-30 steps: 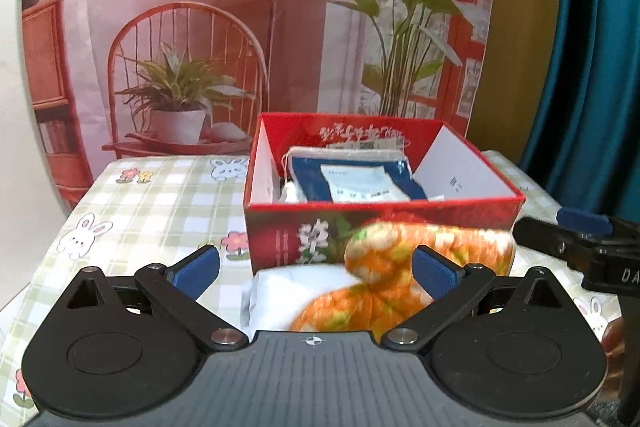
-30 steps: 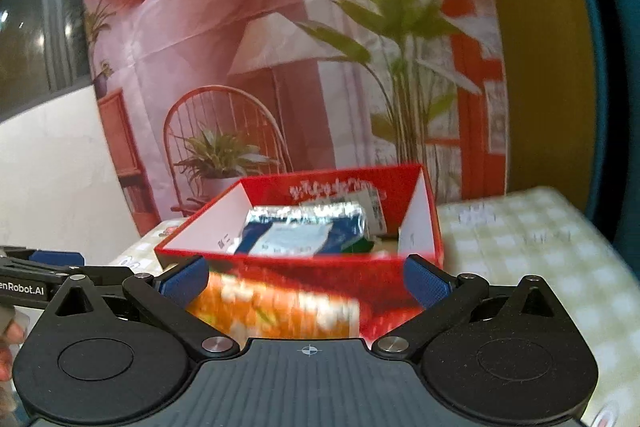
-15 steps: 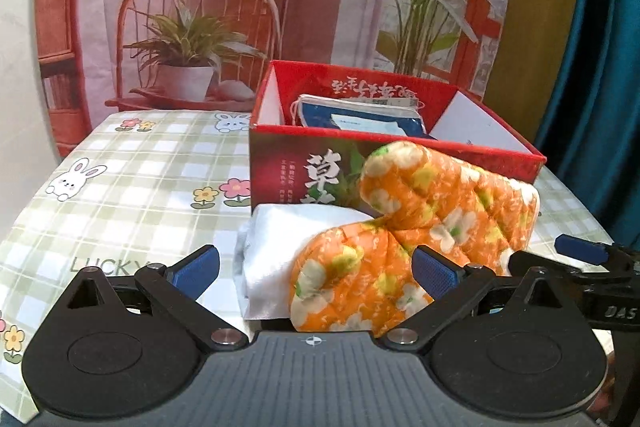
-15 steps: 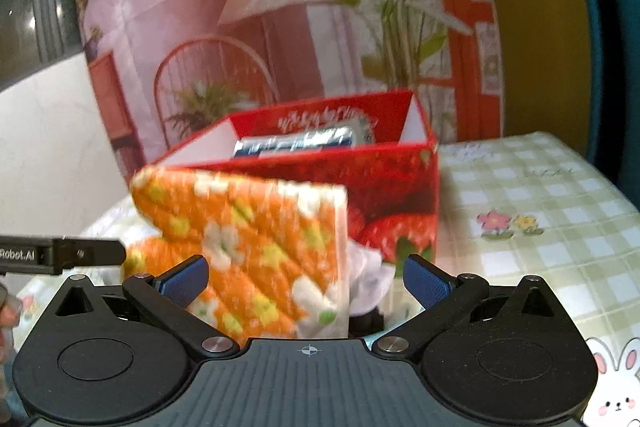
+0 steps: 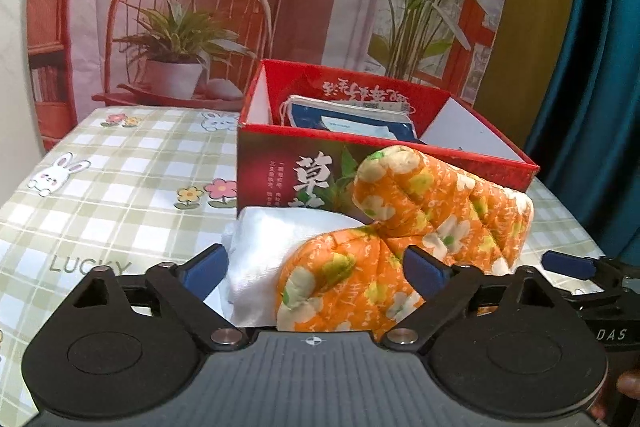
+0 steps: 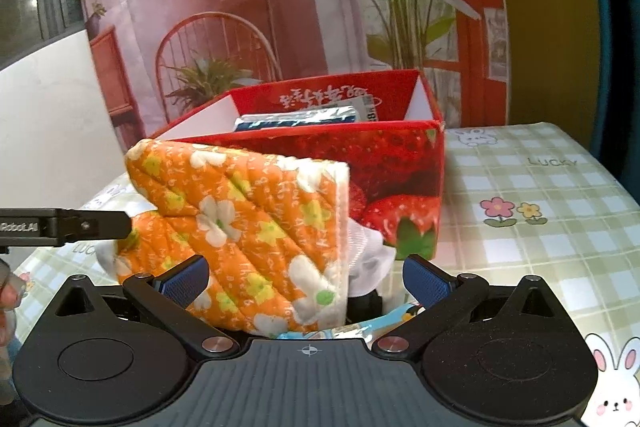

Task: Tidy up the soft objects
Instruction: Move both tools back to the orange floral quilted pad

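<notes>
- Two hand-held grippers point down at a pile of soft goods on a table covered by a green-checked cloth [image 5: 120, 163] printed with rabbits and flowers.
- The left gripper [image 5: 316, 267] has its blue-padded jaws spread wide but closing; between them lie an orange quilted cloth with white flowers [image 5: 400, 251] and a white cloth [image 5: 276, 243], and the pads are not seen pressing on either.
- The right gripper [image 6: 306, 279] also stands wide, its pads apart, with the orange cloth's edge (folded, its white lining showing) and a bunch of the white cloth between them; neither pad presses on the fabric.
- The orange cloth lies bunched against the near wall of an open red box [image 5: 276, 163], partly on top of the white cloth, which rests on the table just in front of the box.
- Inside the box sits a blue-and-white packet [image 5: 352, 117], propped toward the back wall.
- Under the pile, in the right wrist view, a light-blue printed wrapper [image 6: 384, 323] and something small and black [image 6: 366, 301] peek out; what they are cannot be told.
- Each gripper's black finger shows at the edge of the other's view.
- A printed backdrop [image 5: 200, 7] of a chair, lamp and potted plants hangs behind the table, with a teal curtain [image 5: 592, 67] beside it.
</notes>
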